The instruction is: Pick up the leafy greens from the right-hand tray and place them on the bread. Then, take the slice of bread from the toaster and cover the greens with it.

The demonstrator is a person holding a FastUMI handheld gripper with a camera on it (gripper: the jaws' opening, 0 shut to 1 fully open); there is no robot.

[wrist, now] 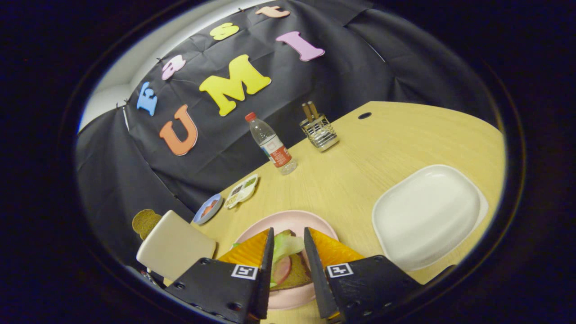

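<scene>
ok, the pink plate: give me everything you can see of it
The pink plate is round, matte, plastic-looking, and lies flat on the wooden table, left of the white tray. It carries a brown bread slice topped with a pink round slice and greens. The gripper hovers over it, fingers apart with the food showing between them; whether they touch anything is unclear. Much of the plate's near part is hidden by the fingers.

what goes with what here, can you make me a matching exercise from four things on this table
Things:
1. leafy greens
2. bread slice
3. white tray
4. water bottle

Places or states:
a. sticking up from the toaster
b. empty, beside the pink plate
c. between the fingers of the open gripper, on the plate's bread
d. upright near the cloth wall

Pairs: 1-c, 2-a, 3-b, 4-d
</scene>
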